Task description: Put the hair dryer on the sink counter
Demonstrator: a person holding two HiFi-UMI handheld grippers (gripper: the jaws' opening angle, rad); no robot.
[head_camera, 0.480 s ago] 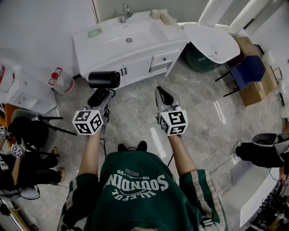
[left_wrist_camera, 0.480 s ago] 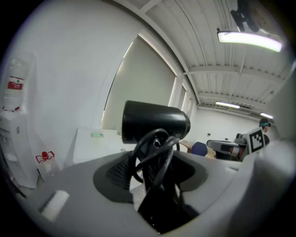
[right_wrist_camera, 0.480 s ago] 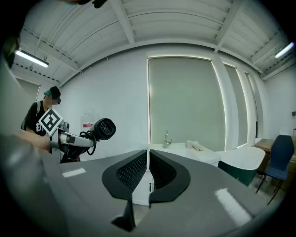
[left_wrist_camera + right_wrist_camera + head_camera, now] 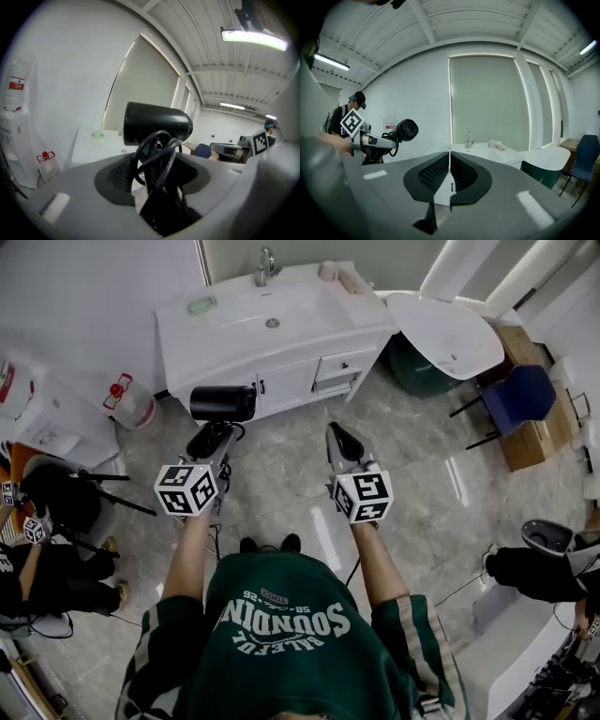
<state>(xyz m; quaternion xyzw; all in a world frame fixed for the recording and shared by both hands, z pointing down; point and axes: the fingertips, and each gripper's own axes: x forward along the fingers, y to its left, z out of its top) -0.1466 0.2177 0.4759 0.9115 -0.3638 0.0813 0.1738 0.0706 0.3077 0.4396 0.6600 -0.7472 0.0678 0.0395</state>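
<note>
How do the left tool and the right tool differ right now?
The left tool is spread wide; the right tool is shut. The left tool grips the black hair dryer by its handle; the right tool holds nothing. Both point toward the sink counter.

right tool (image 4: 450, 161): jaws together, empty | left tool (image 4: 388, 139): at left, holding black hair dryer (image 4: 407, 130) | desk (image 4: 506, 157) with faucet (image 4: 468, 139): ahead | blue chair (image 4: 584, 159): far right
</note>
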